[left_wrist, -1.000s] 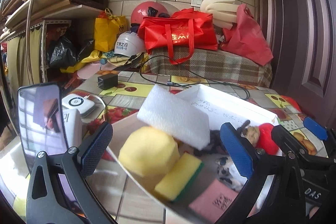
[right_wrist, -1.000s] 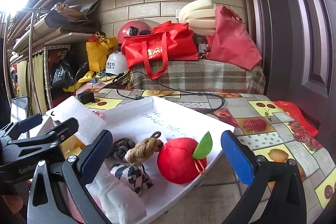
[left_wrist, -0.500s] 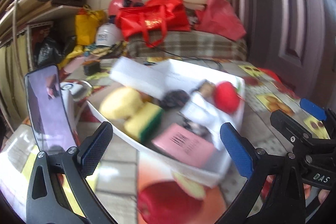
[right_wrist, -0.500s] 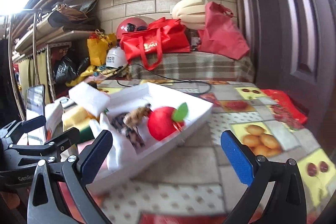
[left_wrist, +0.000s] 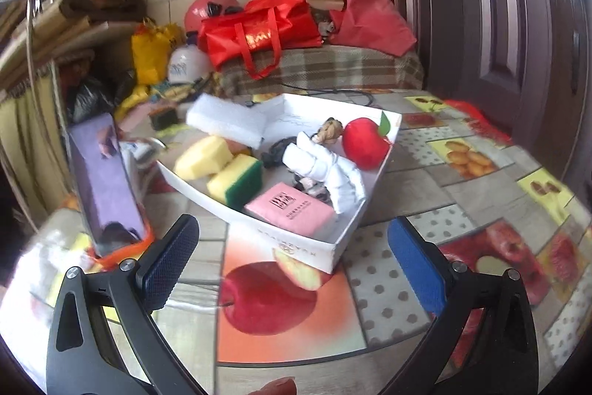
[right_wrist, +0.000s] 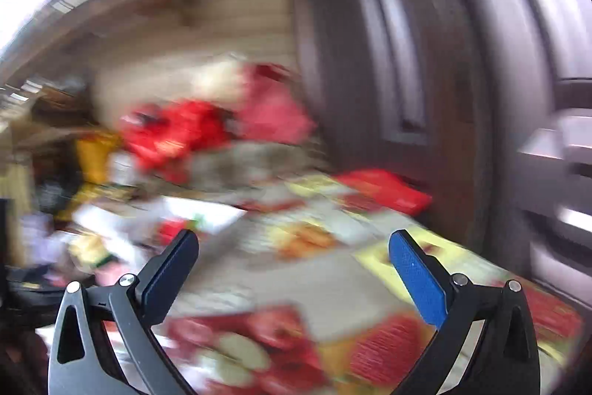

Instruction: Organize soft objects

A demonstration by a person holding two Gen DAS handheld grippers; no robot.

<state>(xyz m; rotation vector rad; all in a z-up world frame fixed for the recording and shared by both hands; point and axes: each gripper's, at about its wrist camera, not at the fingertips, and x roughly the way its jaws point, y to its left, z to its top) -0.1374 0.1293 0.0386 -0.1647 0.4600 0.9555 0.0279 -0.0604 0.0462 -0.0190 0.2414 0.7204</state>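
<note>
The left gripper (left_wrist: 292,261) hangs with its jaws spread wide and nothing between them, low over the fruit-print tablecloth (left_wrist: 462,173). Straight ahead of its fingers, just past the tips, sits the white box (left_wrist: 296,247), one corner pointing back at the gripper and its long axis running away and to the right. The right gripper (right_wrist: 292,273) is likewise wide apart and empty, but its view is smeared by motion; there the box (right_wrist: 207,213) shows only as a pale blur ahead and to the left, farther off. So the left hand looks the nearer one for a reach into the box.

Everything soft lies inside the box. At its near corner is one pink packet (left_wrist: 290,210). Beyond that, toward the left wall, is one yellow-and-green sponge (left_wrist: 236,182), then one plain yellow sponge (left_wrist: 203,158), and one white foam block (left_wrist: 229,121) resting across the far-left rim. Along the right wall lies one white quilted piece (left_wrist: 329,169), with one red plush apple (left_wrist: 364,143) at the far-right corner. Between them sit a knotted brown thing (left_wrist: 330,130) and some dark patterned fabric (left_wrist: 275,154), too tangled to count.

One phone (left_wrist: 103,180) stands upright left of the box.
</note>
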